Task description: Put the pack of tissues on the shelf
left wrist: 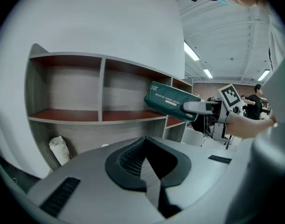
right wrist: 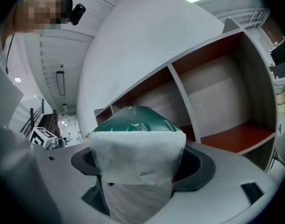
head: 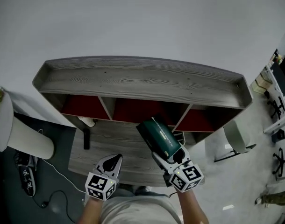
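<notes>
The pack of tissues (head: 158, 136) is dark green with a white end. My right gripper (head: 167, 154) is shut on that end and holds it in the air in front of the shelf (head: 142, 80), level with the middle red compartment (head: 135, 110). The right gripper view shows the pack (right wrist: 133, 120) standing out between the jaws of the right gripper (right wrist: 138, 167), with the shelf's bays (right wrist: 217, 97) behind it. My left gripper (head: 113, 161) hangs lower left over the bottom board, shut and holding nothing. In the left gripper view, beyond the left gripper (left wrist: 145, 160), the pack (left wrist: 169, 100) hovers by the shelf front.
A crumpled white bag (left wrist: 59, 149) lies in the lower left of the shelf, also visible from above (head: 88, 122). A black bar (head: 86, 138) rests on the bottom board. A white cylinder (head: 28, 141) stands left, shoes (head: 26, 177) on the floor, a chair (head: 236, 136) right.
</notes>
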Tool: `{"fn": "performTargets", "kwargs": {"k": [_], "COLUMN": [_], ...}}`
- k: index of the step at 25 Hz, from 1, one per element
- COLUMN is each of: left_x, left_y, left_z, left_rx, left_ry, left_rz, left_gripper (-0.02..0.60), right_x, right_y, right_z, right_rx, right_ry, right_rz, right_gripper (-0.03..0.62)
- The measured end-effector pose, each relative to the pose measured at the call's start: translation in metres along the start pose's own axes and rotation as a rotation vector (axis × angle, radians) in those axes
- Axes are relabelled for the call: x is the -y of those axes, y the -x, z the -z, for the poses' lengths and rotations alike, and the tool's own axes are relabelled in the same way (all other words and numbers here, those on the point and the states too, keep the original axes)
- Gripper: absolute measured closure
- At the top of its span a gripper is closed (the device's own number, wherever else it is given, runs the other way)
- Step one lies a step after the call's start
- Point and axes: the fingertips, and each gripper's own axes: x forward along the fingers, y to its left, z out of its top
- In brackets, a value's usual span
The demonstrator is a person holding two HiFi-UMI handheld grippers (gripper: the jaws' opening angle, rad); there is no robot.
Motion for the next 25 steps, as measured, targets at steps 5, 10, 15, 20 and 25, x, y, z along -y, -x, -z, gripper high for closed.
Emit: {"fn": "performTargets", "kwargs": {"k": [5, 10, 15, 20, 25], "left_x": [-0.031, -0.059, -0.086, -0.108, -0.12], "left_y": [0.019, 0.03, 0.038, 0.036, 0.027], "left_z": [0.005, 0.01, 0.009, 0.004, 0.001], "left_rx": [0.019, 0.032, 0.042, 0.063, 0.067], "left_ry": [0.039, 0.073, 0.078, 0.094, 0.096], "left_rz": [-0.061, -0.092, -0.104, -0.107, -0.09], "left_gripper": [0.568, 0.568, 0.568, 0.568, 0.568], "right_x": [-0.009, -0.014, -0.011, -0.009, -0.011], "right_y": [-0.049, -0.098, -0.131, -0.154, -0.172], "right_z": [-0.009, -0.006, 0.007, 0.012, 0.014], "right_rx": [-0.074, -0.165, -0.224, -0.272, -0.3], "right_ry": [0.066, 0.156, 0.186, 0.238, 0.314], "right_rz": [-0.041, -0.072, -0.053, -0.049, -0.084], "right_gripper": [0.146, 0.146, 0.146, 0.146, 0.145]}}
